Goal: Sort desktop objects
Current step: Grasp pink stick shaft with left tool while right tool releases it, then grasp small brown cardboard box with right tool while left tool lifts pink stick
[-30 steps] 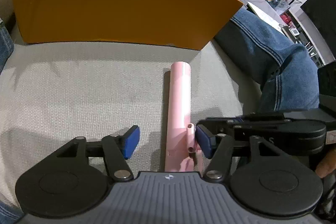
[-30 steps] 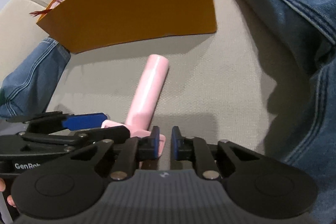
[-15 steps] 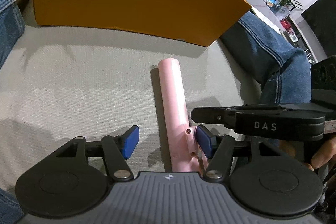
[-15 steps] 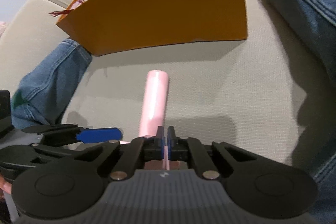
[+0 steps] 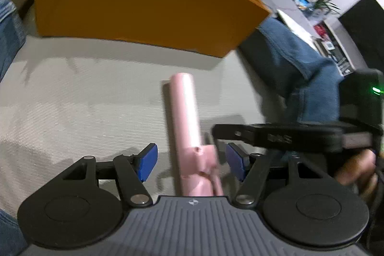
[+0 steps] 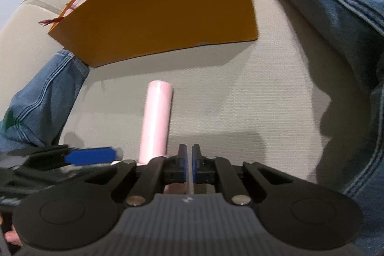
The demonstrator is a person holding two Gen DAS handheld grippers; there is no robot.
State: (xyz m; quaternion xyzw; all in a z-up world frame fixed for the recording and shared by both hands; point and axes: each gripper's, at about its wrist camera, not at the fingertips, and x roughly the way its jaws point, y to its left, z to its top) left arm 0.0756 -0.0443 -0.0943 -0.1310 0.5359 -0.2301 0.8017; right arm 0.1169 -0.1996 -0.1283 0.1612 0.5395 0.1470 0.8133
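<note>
Right gripper (image 6: 189, 163) pinches pink tube (image 5: 186, 116) tab; left gripper (image 5: 192, 161) fingers apart; lift level toward box (image 5: 134, 6)

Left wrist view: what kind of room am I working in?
Probably a living room: the orange box sits on a beige sofa cushion, with a houseplant and a dark screen behind.

Even indoor light, soft shadows on the cushion (image 6: 240, 92), motion blur, fisheye-bent edges

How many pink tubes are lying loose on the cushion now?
1: the pink tube lies on the grey cushion before the orange box. More may sit hidden inside the box.
</note>
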